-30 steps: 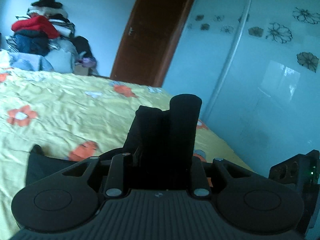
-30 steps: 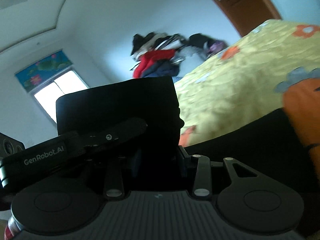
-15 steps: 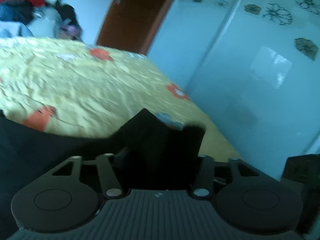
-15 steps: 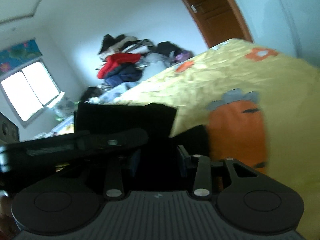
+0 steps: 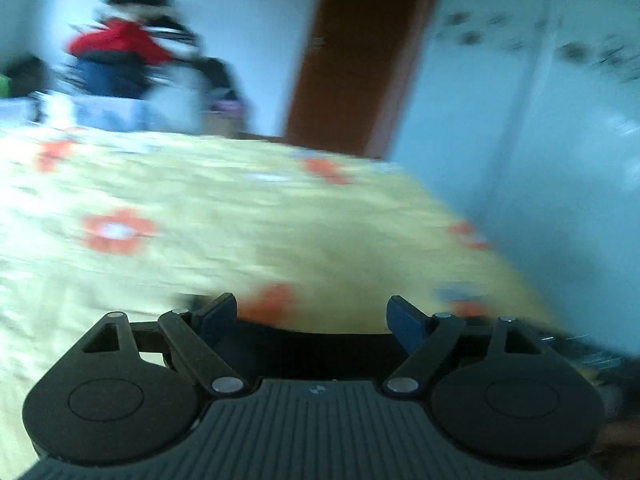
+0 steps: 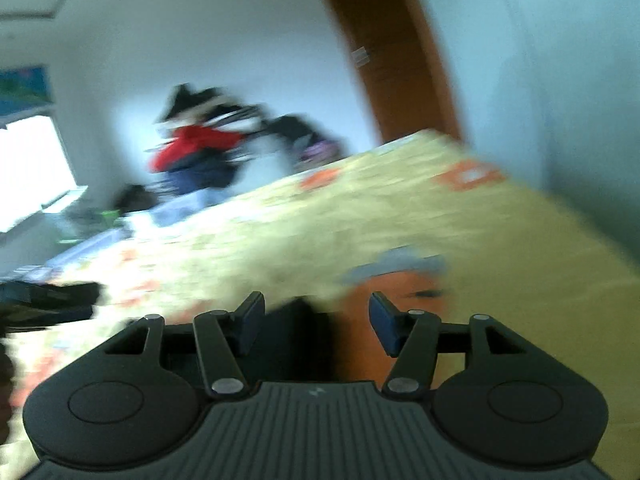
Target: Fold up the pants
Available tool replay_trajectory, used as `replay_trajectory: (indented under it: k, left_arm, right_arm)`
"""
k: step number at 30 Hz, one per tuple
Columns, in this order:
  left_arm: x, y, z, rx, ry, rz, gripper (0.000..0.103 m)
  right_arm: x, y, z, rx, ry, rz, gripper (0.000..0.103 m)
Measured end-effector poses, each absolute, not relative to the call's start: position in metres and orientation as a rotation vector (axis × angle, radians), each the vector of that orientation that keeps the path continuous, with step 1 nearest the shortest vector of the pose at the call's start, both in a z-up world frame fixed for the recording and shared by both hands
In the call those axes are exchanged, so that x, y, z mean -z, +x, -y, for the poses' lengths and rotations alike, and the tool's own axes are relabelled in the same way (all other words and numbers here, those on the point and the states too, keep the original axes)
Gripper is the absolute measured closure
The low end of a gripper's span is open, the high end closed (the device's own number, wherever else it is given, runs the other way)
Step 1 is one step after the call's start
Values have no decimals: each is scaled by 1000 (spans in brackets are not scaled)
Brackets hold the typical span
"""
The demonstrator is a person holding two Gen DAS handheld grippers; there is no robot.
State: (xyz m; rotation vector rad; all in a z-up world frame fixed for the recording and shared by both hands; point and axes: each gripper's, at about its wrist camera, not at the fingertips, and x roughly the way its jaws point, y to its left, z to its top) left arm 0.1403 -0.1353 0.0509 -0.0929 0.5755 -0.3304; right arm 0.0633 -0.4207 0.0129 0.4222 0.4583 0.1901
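- Black fabric pants (image 6: 308, 320) lying on the bed, seen only as a dark patch low in the right wrist view, just ahead of the right gripper (image 6: 316, 322) and partly behind its left finger; heavily blurred, so fold state impossible to tell.
- In the left wrist view, a dark strip just beyond the left gripper (image 5: 312, 320), perhaps the same pants, too smeared to be sure.
- Right gripper jaws spread wide apart, blue pads (image 6: 252, 322) clear of the cloth, nothing held between them.
- Left gripper jaws likewise released and spread, blue pads (image 5: 218, 318) bare, only bedspread showing in the gap.
- Yellow bedspread with orange flower print (image 5: 240, 216) covering the bed beneath both grippers; one large orange flower with a grey-blue top (image 6: 396, 280) just right of the pants.
- Another black device (image 6: 44, 300) at the left edge of the right wrist view, over the bed, left of the pants.
- Heap of clothes with a red garment on top (image 5: 120, 44) past the far edge of the bed.
- Brown wooden door (image 5: 360, 56) right of that heap, beyond the bed.
- Pale blue wardrobe panel with dark flower decals (image 5: 540, 120) along the bed's right side.
- Bright window (image 6: 28, 168) left of the heap in the right wrist view.
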Motion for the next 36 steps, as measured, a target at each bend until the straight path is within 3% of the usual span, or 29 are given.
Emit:
replay_trajectory:
  k: [3, 7, 10, 15, 17, 22, 27, 30, 33, 35, 36]
  left_arm:
    - [-36, 155, 123, 249, 0, -605, 19]
    - [-18, 160, 123, 216, 95, -620, 19]
    - [-2, 171, 133, 197, 165, -639, 19]
    - [12, 177, 130, 168, 150, -659, 17]
    - [5, 169, 126, 162, 137, -652, 18]
    - [-11, 130, 106, 224, 77, -630, 16]
    - [-2, 93, 105, 339, 82, -653, 14]
    - [15, 84, 109, 328, 157, -651, 11]
    - [12, 86, 96, 356, 51, -678, 12]
    - [13, 94, 85, 416, -55, -718, 12]
    - [15, 100, 80, 452, -126, -750, 12]
  right_arm:
    - [-6, 92, 411, -219, 422, -537, 47]
    - [-2, 109, 401, -220, 339, -577, 86]
    - [-6, 103, 388, -140, 154, -572, 89]
    - [6, 110, 372, -84, -29, -587, 88]
    - [-3, 101, 375, -46, -13, -561, 82]
    - [-29, 54, 370, -114, 32, -444, 82]
    - [-4, 36, 339, -262, -134, -553, 82]
    - [9, 41, 358, -241, 2, -572, 82]
    - [-2, 36, 377, -226, 126, -545, 81]
    - [-6, 37, 390, -189, 165, -537, 70]
    - [-5, 40, 401, -174, 209, -552, 51]
